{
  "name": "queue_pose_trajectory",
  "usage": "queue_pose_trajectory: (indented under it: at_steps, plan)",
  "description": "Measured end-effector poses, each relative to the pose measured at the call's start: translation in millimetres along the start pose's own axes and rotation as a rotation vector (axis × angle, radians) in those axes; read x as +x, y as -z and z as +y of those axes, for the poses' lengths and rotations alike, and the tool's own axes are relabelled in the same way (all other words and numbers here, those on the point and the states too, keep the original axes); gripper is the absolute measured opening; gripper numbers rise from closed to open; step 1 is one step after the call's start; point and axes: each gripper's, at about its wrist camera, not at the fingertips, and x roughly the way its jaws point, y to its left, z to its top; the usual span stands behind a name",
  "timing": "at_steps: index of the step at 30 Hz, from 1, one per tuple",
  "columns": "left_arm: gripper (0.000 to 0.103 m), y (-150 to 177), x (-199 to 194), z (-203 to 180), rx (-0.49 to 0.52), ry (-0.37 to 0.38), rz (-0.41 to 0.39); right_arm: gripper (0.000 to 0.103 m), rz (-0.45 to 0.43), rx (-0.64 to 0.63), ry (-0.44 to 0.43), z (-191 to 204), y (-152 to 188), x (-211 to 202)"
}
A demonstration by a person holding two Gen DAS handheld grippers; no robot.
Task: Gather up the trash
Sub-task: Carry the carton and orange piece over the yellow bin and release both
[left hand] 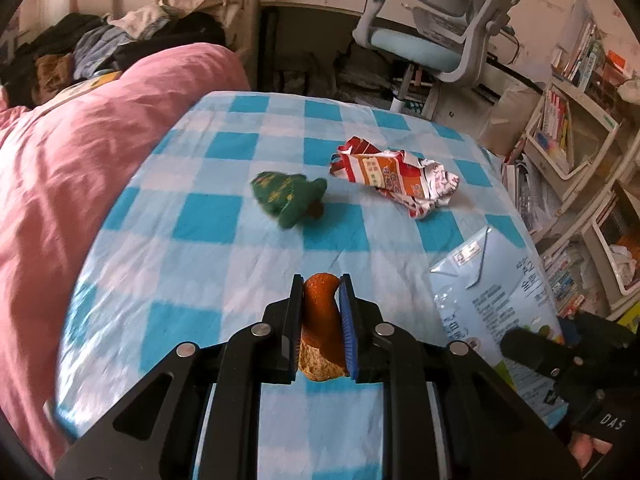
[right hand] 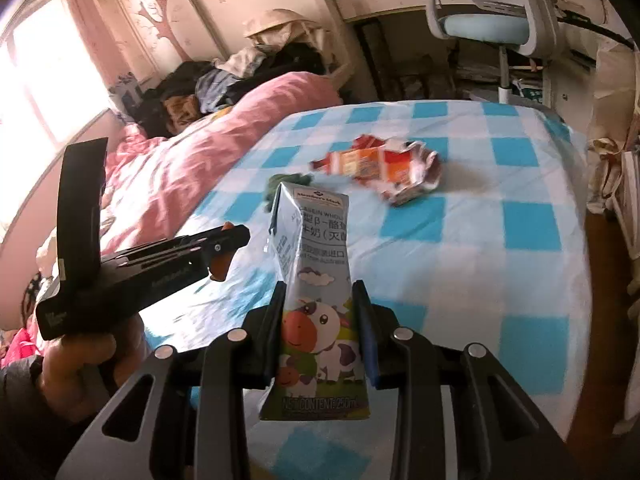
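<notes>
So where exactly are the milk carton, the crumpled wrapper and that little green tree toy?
milk carton (right hand: 320, 320): right wrist view, on the cartoon cow panel between the jaws.
crumpled wrapper (left hand: 394, 178): left wrist view, on its orange middle.
green tree toy (left hand: 286, 196): left wrist view, on its green body.

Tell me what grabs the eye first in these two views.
The right gripper has its jaws shut on a pale blue cartoon-cow milk carton, filling the right wrist view. The left gripper pinches a curled orange peel above the blue-and-white checked bedsheet. Further back on the sheet lie a crumpled red-and-white snack wrapper and, to its left, a green felt Christmas-tree toy.
</notes>
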Motion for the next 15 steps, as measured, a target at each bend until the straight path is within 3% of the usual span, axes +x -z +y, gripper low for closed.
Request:
queue_pose_trajectory:
  at_steps: [15]
  plan:
    - [0.017, 82, -68, 12, 0.013, -0.055, 0.026, 0.033, 0.061, 0.038, -0.102, 43, 78, -20]
